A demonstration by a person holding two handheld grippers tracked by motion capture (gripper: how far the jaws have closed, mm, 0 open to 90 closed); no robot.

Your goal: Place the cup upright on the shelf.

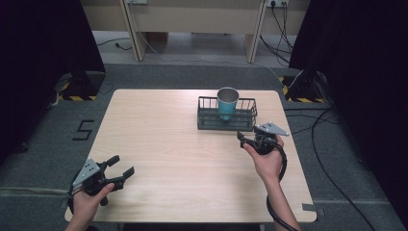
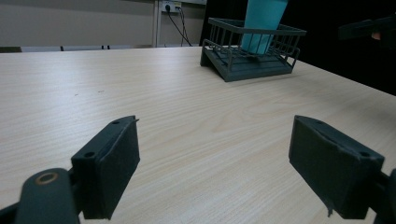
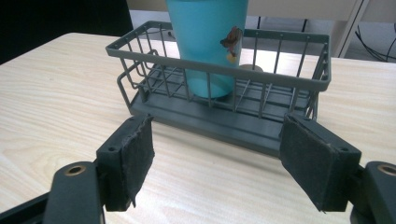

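Observation:
A teal cup [image 1: 227, 102] stands upright inside a dark grey wire rack [image 1: 204, 121] at the back right of the wooden table [image 1: 168, 144]. My right gripper [image 1: 242, 138] sits just in front of the rack's right end. In the right gripper view its jaws [image 3: 217, 163] stand apart with nothing between them, facing the rack [image 3: 219, 121] and the cup [image 3: 205, 42], which bears a small sticker. My left gripper [image 1: 122, 168] rests open near the front left corner. From its own view [image 2: 215, 163] it looks across bare wood toward the rack [image 2: 247, 65] and cup [image 2: 262, 23].
Grey carpet surrounds the table, with cables [image 1: 332, 159] on the floor at the right and black curtains on both sides. A light-coloured bench [image 1: 192, 19] stands behind. Wide bare wood lies between the two grippers.

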